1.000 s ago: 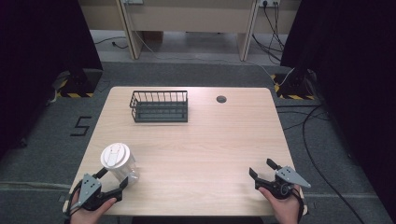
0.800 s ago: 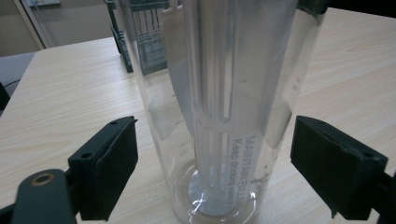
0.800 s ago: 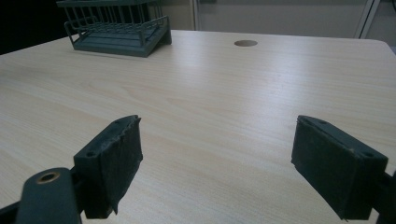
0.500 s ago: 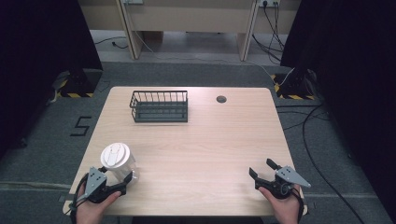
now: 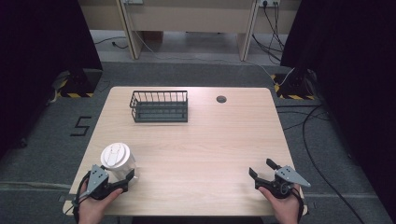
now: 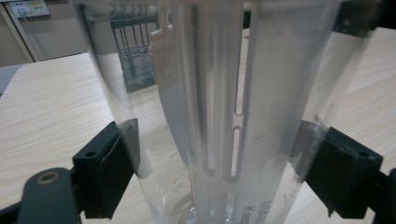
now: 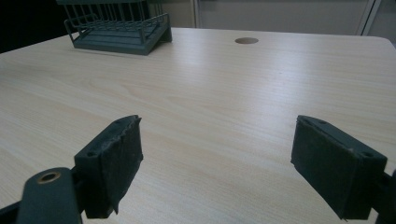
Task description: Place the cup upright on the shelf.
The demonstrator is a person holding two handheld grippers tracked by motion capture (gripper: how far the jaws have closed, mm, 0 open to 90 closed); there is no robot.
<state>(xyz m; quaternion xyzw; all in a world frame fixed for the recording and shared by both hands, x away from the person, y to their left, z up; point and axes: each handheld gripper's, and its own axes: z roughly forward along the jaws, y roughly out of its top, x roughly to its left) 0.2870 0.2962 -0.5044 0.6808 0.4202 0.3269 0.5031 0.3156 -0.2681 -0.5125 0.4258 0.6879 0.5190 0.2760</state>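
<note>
Pale wood table is carrying a clear plastic cup with a white lid at its near left corner. I am pressing my left gripper pads against its wall, squeezing gently, level, avoiding crushing; my right gripper is resting wide open.

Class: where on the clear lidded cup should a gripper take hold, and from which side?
Grip the clear cup low on its straight wall, below the wider white lid, coming level from the table's near edge. It stands upright, and the left gripper already has a jaw on each side there.
</note>
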